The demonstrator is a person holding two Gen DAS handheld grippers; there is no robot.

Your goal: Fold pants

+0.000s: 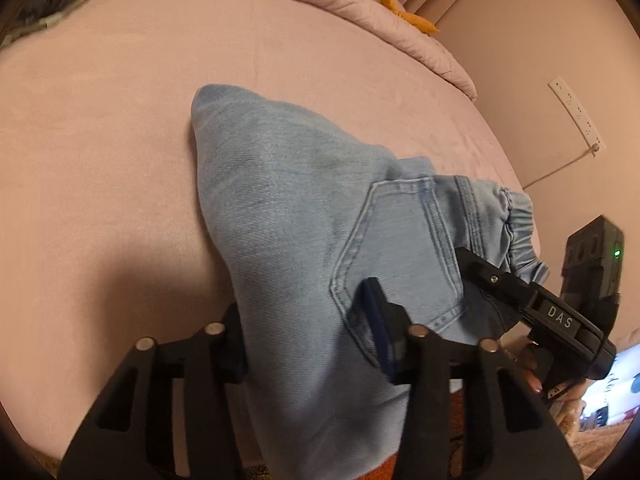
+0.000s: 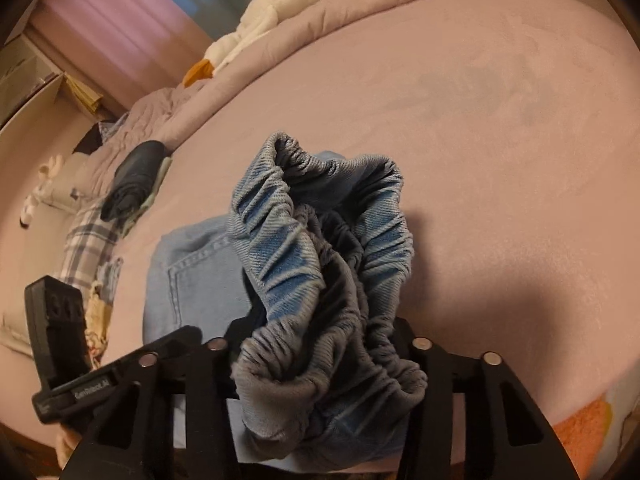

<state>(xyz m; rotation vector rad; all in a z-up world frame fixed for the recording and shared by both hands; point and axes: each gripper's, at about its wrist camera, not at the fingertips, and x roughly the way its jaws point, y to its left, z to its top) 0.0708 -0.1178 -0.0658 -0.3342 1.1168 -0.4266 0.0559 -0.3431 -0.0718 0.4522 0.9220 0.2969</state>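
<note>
Light blue jeans (image 1: 288, 208) lie partly folded on the pink bed, back pocket (image 1: 400, 256) up, elastic waistband (image 1: 516, 220) at the right. My left gripper (image 1: 308, 328) straddles the near fabric, which fills the gap between its fingers; the fingers (image 1: 376, 320) stand fairly wide. My right gripper (image 2: 316, 344) holds the bunched elastic waistband (image 2: 332, 240), which hangs over and hides its fingertips. In the left wrist view the right gripper (image 1: 472, 264) comes in from the right at the waistband. In the right wrist view the left gripper's body (image 2: 60, 340) sits at lower left.
The pink bed sheet (image 1: 120, 140) spreads all around the jeans. A quilted pink duvet (image 1: 360, 4) and a white and orange plush toy (image 2: 280, 12) lie at the far edge. Dark folded clothes (image 2: 132, 180) and a plaid cloth (image 2: 88, 248) lie at the left. A power strip (image 1: 576, 116) hangs on the wall.
</note>
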